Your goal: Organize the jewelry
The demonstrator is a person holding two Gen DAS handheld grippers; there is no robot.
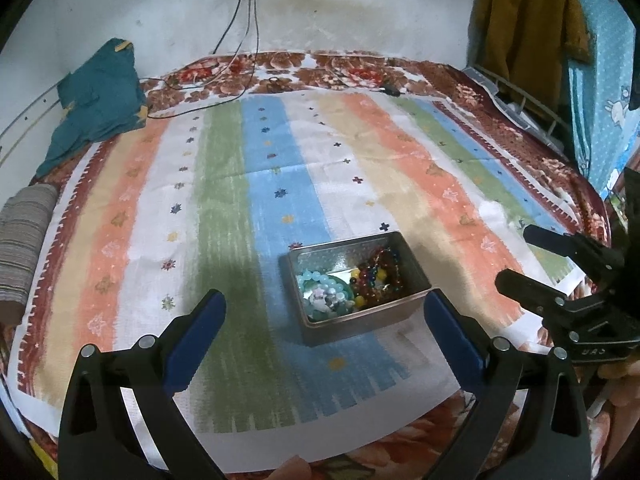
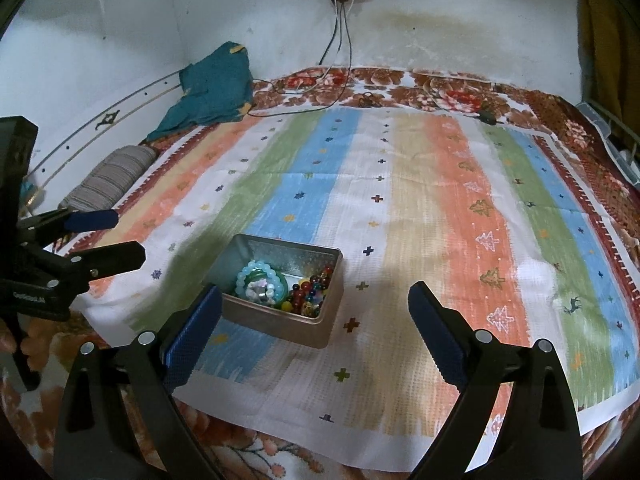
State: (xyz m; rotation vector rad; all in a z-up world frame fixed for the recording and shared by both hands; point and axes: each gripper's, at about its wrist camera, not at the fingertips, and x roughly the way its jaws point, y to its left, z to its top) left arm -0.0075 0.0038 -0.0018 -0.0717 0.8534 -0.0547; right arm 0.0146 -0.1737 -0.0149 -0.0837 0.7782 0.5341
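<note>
An open metal tin (image 1: 416,284) (image 2: 276,326) sits on the striped cloth. It holds a light blue bead bracelet (image 1: 320,280) (image 2: 256,272) and dark red and multicolour beads (image 1: 376,272) (image 2: 310,292). My left gripper (image 1: 326,298) is open and empty, its fingers wide apart either side of the tin's near end and a little above it; it also shows in the right wrist view (image 2: 116,236). My right gripper (image 2: 316,300) is open and empty, just right of the tin; it also shows at the right of the left wrist view (image 1: 516,252).
The striped cloth (image 1: 280,184) (image 2: 400,208) covers a floral blanket on a bed. A teal cloth (image 1: 100,96) and a striped bolster (image 1: 24,236) lie at the left. Black cables (image 1: 240,72) run from a wall socket onto the bed. Clothes (image 1: 528,20) hang at the right.
</note>
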